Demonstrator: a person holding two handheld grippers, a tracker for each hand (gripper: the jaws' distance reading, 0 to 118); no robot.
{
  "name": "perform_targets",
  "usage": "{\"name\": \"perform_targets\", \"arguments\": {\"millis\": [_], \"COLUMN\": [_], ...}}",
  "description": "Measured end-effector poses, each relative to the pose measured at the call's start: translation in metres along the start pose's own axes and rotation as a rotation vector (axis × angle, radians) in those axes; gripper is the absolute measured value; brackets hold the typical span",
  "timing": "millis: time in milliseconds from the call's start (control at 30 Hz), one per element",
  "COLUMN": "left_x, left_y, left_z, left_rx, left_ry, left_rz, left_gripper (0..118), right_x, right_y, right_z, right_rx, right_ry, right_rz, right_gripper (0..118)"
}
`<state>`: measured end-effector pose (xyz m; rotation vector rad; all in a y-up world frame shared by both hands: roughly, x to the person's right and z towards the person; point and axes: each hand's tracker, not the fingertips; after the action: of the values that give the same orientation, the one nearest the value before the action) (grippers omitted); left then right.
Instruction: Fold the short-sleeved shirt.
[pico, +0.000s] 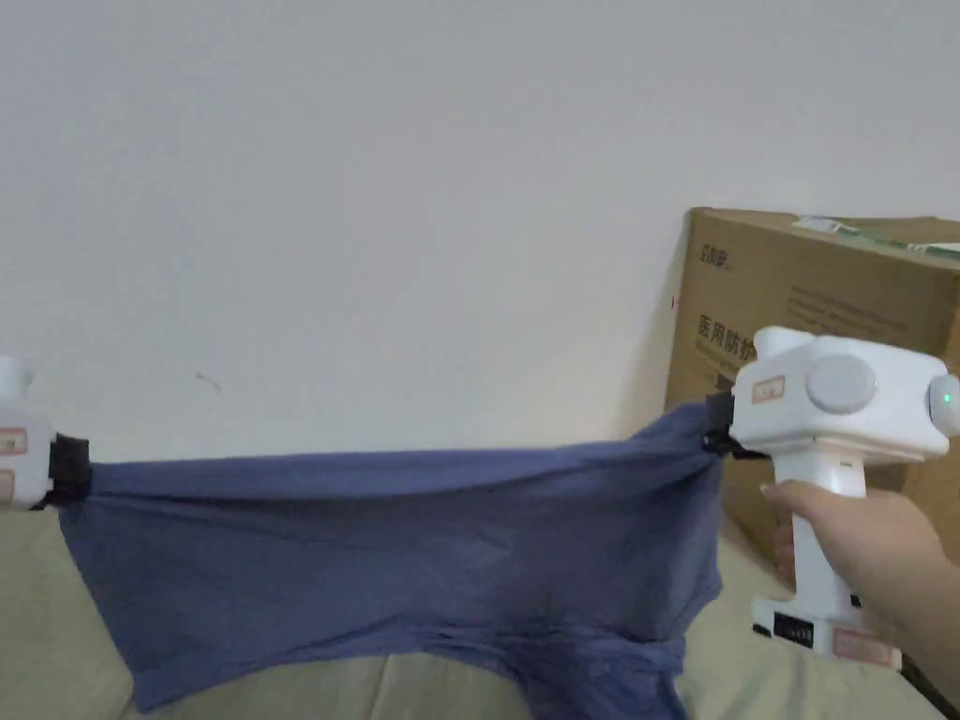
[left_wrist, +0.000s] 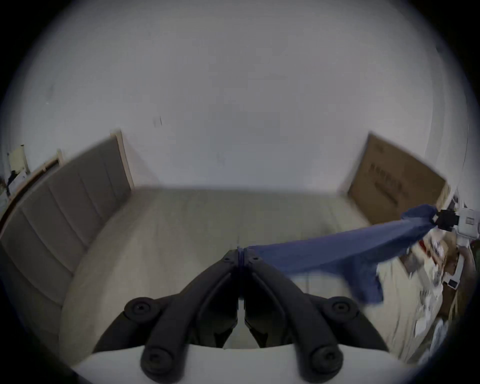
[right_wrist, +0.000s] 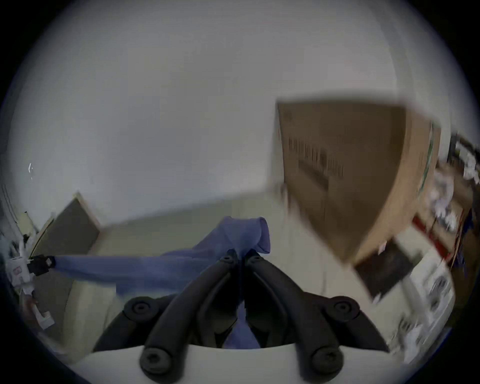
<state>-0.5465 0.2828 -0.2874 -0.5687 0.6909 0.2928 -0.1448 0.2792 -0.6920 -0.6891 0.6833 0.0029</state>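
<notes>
A blue short-sleeved shirt (pico: 394, 553) hangs stretched in the air between my two grippers, above a pale bed surface (pico: 56, 637). My left gripper (pico: 73, 469) is shut on the shirt's left top corner at the picture's left edge. My right gripper (pico: 717, 427), held by a hand (pico: 862, 544), is shut on the right top corner. In the left gripper view the closed jaws pinch the blue cloth (left_wrist: 324, 256), which runs off to the right. In the right gripper view a bunch of cloth (right_wrist: 241, 233) sticks out past the closed jaws.
A large cardboard box (pico: 825, 281) stands against the white wall at the right, just behind my right gripper. A padded headboard (left_wrist: 65, 207) lines the bed's left side. Clutter (left_wrist: 436, 259) lies beyond the bed's right edge.
</notes>
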Motion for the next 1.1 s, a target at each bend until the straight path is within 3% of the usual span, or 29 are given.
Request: {"name": "perform_targets", "arguments": {"millis": [133,267,367,533,733,867,1100], "left_x": [-0.018,-0.031,-0.038,-0.059,-0.063,-0.061,-0.058], "left_y": [-0.115,-0.213,-0.267,-0.318,-0.354,-0.37,-0.383], "left_z": [-0.012,0.016,0.049,0.106,0.152,0.168,0.171], "left_rx": [-0.181,-0.32,-0.392,-0.431,-0.473,-0.505,-0.539], "left_ry": [-0.026,-0.056,-0.069,-0.072,-0.086,-0.08,-0.082], "left_rz": [0.003,-0.013,-0.019,-0.036,-0.041,-0.036,-0.065], "left_gripper": [2,2,2,2,2,2,2], "right_x": [0.047,0.085,0.1,0.12,0.119,0.119,0.116], "right_y": [-0.137,-0.24,-0.292,-0.336,-0.369,-0.379,-0.39], "right_z": [-0.017,0.01,0.056,0.123,0.166,0.179,0.184], "right_rx": [-0.309,-0.482,-0.54,-0.575,-0.596,-0.608,-0.617], "right_ry": [-0.035,-0.005,0.021,0.071,0.056,0.053,0.045], "right_rz": [0.008,0.07,0.073,0.044,0.097,0.073,0.125], "right_gripper": [1,1,1,1,1,1,2]}}
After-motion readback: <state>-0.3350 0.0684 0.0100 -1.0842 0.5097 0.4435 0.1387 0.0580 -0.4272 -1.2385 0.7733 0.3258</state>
